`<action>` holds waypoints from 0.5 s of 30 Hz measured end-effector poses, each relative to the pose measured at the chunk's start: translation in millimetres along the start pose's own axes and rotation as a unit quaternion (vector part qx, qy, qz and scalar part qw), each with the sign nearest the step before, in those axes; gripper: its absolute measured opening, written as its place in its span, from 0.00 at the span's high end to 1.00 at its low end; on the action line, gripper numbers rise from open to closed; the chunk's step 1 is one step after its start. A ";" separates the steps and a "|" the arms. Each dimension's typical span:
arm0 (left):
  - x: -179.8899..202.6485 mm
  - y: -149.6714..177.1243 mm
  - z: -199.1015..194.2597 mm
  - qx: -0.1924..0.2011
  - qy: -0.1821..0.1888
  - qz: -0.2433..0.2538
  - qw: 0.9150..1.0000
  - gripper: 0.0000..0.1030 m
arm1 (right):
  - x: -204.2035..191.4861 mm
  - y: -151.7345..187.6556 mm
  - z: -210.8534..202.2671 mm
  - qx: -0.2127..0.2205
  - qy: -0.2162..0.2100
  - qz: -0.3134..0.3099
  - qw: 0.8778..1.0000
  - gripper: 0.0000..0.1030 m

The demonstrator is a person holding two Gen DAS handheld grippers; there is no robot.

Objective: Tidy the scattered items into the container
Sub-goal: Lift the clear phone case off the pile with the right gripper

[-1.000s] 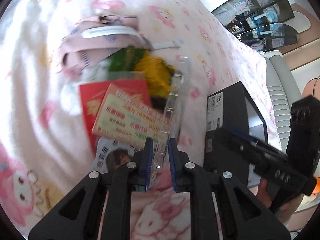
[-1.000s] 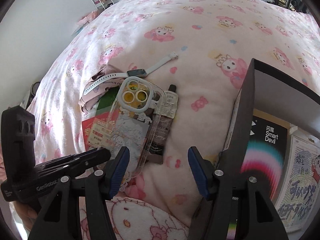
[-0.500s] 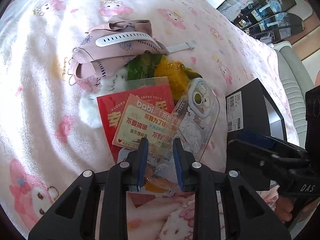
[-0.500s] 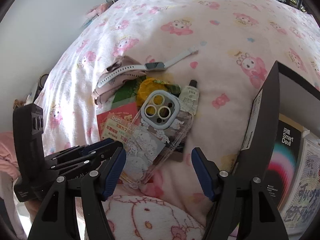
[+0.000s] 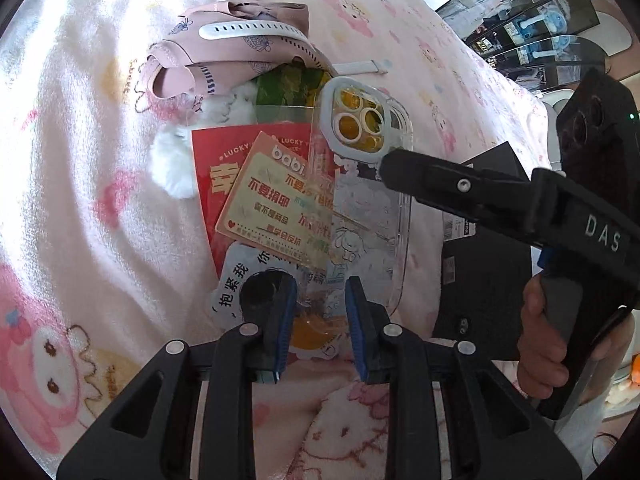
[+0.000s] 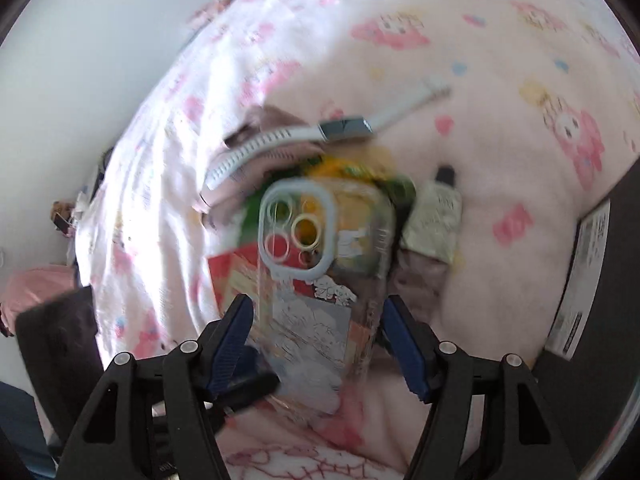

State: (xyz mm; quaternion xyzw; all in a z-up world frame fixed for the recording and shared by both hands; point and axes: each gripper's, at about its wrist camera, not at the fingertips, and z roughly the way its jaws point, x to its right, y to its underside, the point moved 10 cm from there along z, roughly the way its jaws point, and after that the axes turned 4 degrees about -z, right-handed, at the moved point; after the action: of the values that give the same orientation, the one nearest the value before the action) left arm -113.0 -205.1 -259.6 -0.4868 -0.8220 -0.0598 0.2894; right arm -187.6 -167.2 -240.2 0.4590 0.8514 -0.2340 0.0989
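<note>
Left wrist: "babi" card (image 5: 276,196); both hand-held grippers (image 5: 318,320) (image 6: 316,344) straddle clear phone case (image 5: 360,216), grip uncertain.

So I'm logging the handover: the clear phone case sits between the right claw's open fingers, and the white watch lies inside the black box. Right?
Not quite. The clear phone case does sit between the open fingers of the right claw, but the white watch lies on the pink blanket across a pink cloth, not in the black box. The right wrist view shows it.
</note>
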 end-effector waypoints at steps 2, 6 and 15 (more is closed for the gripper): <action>-2.7 -2.8 -2.6 0.010 -0.006 -0.002 1.000 0.76 | 6.8 3.0 -2.8 0.002 0.026 0.001 1.000 0.37; 0.6 -10.6 0.2 0.014 0.016 -0.007 1.000 0.76 | 27.7 27.7 14.2 -0.053 0.058 0.018 0.997 0.37; 32.0 -15.9 -13.0 0.019 0.029 0.027 0.999 0.75 | -3.9 18.6 2.5 -0.026 0.043 -0.014 0.999 0.59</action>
State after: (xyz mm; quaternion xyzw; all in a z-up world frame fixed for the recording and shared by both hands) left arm -132.3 -193.8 -228.9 -0.5015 -0.8008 -0.0499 0.3238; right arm -170.2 -162.6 -246.6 0.4542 0.8668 -0.1934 0.0705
